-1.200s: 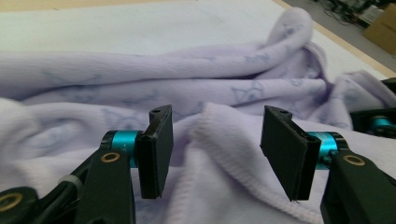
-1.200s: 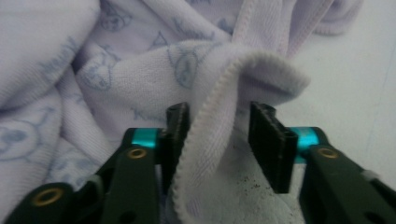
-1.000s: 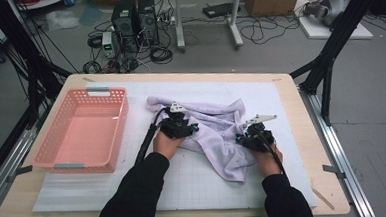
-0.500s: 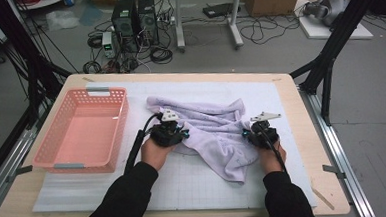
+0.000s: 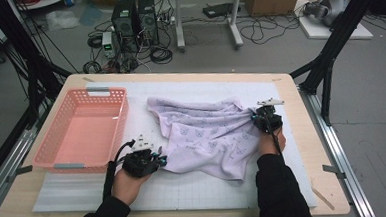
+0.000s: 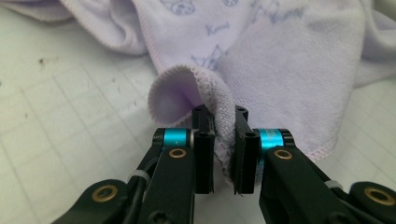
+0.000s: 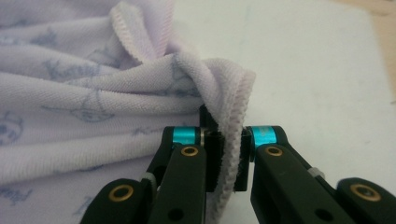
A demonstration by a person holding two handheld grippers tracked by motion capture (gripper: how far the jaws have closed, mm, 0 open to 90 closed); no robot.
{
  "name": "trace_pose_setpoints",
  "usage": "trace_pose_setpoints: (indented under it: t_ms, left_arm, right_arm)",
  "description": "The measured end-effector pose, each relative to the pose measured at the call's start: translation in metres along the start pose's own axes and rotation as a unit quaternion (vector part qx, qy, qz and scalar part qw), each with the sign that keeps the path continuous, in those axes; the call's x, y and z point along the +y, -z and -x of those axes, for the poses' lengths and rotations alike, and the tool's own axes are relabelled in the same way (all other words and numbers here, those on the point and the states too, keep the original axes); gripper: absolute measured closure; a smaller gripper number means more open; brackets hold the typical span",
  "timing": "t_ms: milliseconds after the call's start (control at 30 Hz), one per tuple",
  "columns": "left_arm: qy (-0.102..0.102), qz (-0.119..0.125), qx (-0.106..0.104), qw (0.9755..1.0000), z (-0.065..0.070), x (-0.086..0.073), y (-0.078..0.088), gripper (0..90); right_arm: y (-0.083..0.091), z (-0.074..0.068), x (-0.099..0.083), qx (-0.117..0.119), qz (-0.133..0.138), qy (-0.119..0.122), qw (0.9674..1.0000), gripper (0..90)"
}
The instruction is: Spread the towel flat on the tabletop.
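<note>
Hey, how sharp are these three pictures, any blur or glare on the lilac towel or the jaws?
High view: soft and grainy, even light, no glare on the lilac printed towel. Left gripper view: hem at the jaws crisp, far folds soft. Right gripper view: weave at the jaws sharp, the white mat behind blurred; small glints on the blue rings.

Soft matt lilac terry towel (image 5: 207,138) on a smooth white mat (image 5: 185,189), beside a glossy pink plastic basket (image 5: 82,129).

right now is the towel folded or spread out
Partly spread: the towel lies rumpled and creased across the mat, neither flat nor neatly folded.
</note>
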State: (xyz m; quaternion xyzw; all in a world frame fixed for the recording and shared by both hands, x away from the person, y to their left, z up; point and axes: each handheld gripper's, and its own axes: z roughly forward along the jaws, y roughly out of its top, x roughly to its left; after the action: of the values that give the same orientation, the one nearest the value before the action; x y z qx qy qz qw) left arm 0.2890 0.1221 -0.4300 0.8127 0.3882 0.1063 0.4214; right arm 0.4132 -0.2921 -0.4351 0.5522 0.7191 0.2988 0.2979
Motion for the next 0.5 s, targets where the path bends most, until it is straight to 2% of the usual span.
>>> trace_pose_setpoints:
  t_ms: [100,133,167,200,233,267,300,367,500]
  left_arm:
    - [0.0,-0.006,-0.002,1.0,0.002,-0.009,0.008,81.2]
    - [0.008,-0.009,-0.006,0.9999,0.002,-0.015,0.012,79.8]
    - [0.008,-0.009,-0.006,0.9999,0.002,-0.015,0.012,73.8]
    - [0.02,-0.001,0.001,0.9998,0.001,-0.016,0.016,63.3]
    - [0.02,-0.001,0.001,0.9998,0.001,-0.016,0.016,55.4]
    - [0.026,0.021,0.004,0.9994,-0.002,-0.014,0.023,50.1]
    - [0.028,0.032,0.004,0.9991,-0.003,-0.012,0.026,46.4]
    - [0.03,0.041,-0.001,0.9987,-0.005,-0.008,0.029,43.0]
    - [0.031,0.066,-0.012,0.9973,-0.012,0.008,0.03,40.7]
  right_arm:
    - [-0.001,0.001,0.002,0.005,-0.002,-0.005,1.0,87.6]
    - [0.0,-0.001,0.003,0.019,-0.002,-0.003,0.9998,83.9]
    - [0.0,-0.001,0.003,0.019,-0.002,-0.003,0.9998,83.9]
    - [0.006,-0.003,0.001,0.021,0.008,0.005,0.9997,71.9]
    - [0.011,-0.002,0.0,0.026,0.02,-0.006,0.9995,65.3]
    - [0.016,0.0,-0.001,0.033,0.031,-0.012,0.9989,63.0]
    - [0.022,0.002,-0.002,0.034,0.039,-0.016,0.9985,59.7]
    - [0.037,0.006,-0.006,0.039,0.06,-0.029,0.997,57.1]
    - [0.063,0.009,-0.014,0.054,0.079,-0.019,0.9952,56.6]
